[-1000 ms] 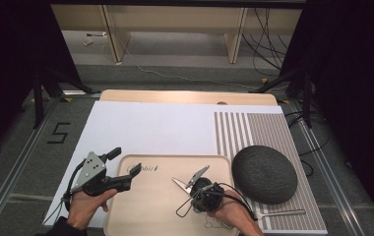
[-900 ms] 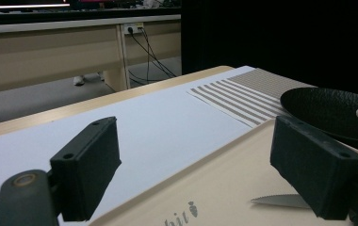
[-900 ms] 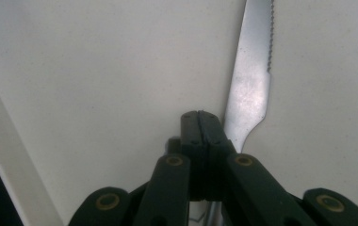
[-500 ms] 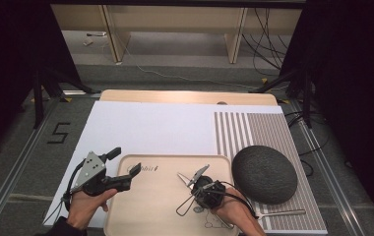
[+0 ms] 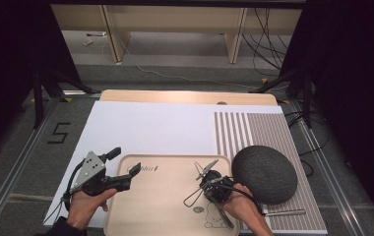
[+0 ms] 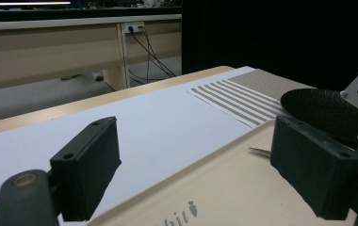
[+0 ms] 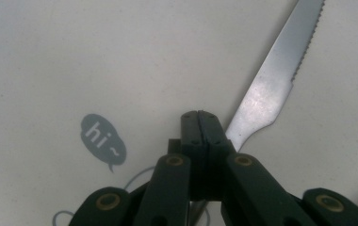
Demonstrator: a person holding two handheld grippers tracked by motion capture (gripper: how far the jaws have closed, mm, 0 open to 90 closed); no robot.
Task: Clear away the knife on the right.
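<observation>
One knife point(image 7: 275, 80) lies on the wooden tray point(image 5: 165, 206), clamped at its handle end by right gripper point(image 7: 200, 123); thin, stiff, slick steel, light; grip handle, not serrated blade; left gripper point(image 6: 205, 165) wide, empty.

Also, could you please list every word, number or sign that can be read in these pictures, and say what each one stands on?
"hi~": in a grey speech bubble printed on the tray, beside the knife.
"5": black mark on the floor, left of the table.
Grey print with a small carrot sign near the tray's far edge, ending in what looks like "bit": partly hidden and blurred, not surely readable.
</observation>
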